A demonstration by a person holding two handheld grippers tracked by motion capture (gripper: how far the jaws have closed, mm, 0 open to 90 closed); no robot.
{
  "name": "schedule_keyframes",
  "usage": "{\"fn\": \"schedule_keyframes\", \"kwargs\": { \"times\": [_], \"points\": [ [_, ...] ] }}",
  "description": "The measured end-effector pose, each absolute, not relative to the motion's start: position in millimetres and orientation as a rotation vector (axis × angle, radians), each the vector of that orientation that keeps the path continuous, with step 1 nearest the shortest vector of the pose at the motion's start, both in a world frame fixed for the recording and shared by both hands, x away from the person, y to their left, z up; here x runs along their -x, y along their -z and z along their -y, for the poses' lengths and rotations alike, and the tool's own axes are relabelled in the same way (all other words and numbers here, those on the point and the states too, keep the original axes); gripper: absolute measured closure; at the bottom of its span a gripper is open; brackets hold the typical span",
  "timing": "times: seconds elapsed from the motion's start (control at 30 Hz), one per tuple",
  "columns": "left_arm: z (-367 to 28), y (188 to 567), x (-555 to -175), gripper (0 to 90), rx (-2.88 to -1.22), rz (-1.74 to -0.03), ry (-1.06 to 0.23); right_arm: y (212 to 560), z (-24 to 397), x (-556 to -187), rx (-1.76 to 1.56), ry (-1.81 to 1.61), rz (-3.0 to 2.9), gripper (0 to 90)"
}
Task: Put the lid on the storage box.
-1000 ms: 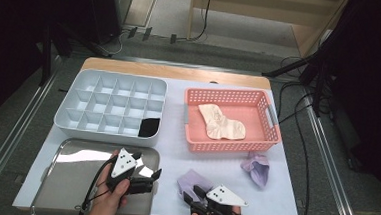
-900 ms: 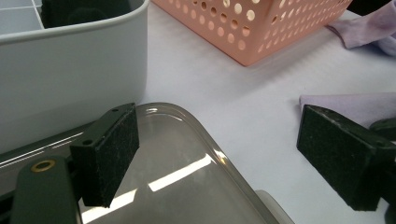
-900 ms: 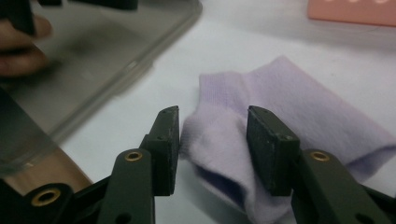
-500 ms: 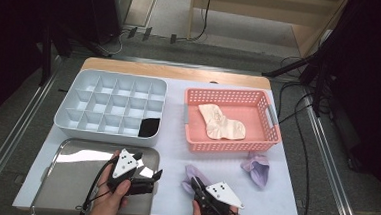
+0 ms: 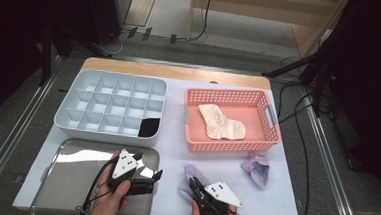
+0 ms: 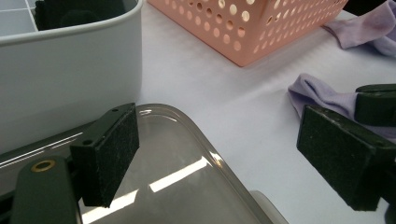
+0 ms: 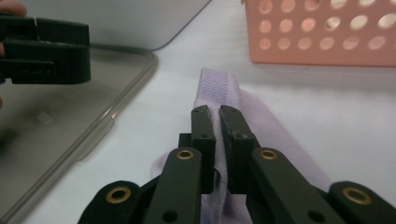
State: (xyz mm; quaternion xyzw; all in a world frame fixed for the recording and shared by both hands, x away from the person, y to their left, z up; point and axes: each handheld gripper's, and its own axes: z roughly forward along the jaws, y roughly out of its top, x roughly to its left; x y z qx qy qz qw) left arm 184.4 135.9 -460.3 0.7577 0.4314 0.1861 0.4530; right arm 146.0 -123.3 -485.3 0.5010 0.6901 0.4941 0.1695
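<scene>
A lilac sock [image 5: 188,179] lies on the white table near the front edge. My right gripper [image 5: 195,184] is shut on a fold of it. In the right gripper view the jaws [image 7: 217,112] have just been closing, and the lilac sock's [image 7: 219,88] fabric is pinched between the pads. My left gripper [image 5: 155,178] is open with nothing between its jaws, held over the right end of the steel tray [image 5: 59,179]. In the left gripper view it [image 6: 217,126] faces that sock [image 6: 317,93]. A second lilac sock [image 5: 256,167] lies to the right. A cream sock [image 5: 221,122] rests in the pink basket [image 5: 275,135].
A grey compartment box [image 5: 79,95] stands at the back left, with something black [image 5: 150,127] in its front right cell. The pink basket's wall [image 7: 327,42] is close ahead of the right gripper. The table's front edge runs just below both hands.
The right gripper's jaws have closed on the near lilac sock, pinching up a fold. Both hands stayed where they were, and the left gripper is unchanged.
</scene>
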Motion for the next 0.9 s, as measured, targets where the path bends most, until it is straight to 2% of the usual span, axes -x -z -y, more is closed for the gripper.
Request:
{"fn": "schedule_keyframes", "kwargs": {
  "times": [0.3, 0.4, 0.43, 0.57, 0.6, 0.9],
  "points": [
    [-135, 460, -184, 13.6, -1.876, -1.066, -0.456, 474, 151, -149, -1.484, -1.515, -1.825, 85.7],
    [-135, 460, -184, 13.5, -1.875, -1.065, -0.456, 476, 173, -155, -1.554, -1.507, -1.76, 84.9],
    [-135, 460, -184, 13.5, -1.876, -1.066, -0.456, 477, 179, -157, -1.571, -1.499, -1.746, 83.7],
    [-134, 460, -184, 13.5, -1.877, -1.066, -0.455, 483, 196, -164, -1.588, -1.414, -1.719, 65.1],
    [-135, 461, -184, 13.6, -1.876, -1.065, -0.456, 482, 198, -163, -1.58, -1.407, -1.714, 62.8],
    [-135, 461, -185, 13.5, -1.872, -1.068, -0.457, 472, 185, -144, -1.411, -1.42, -1.84, 61.2]
  ]
}}
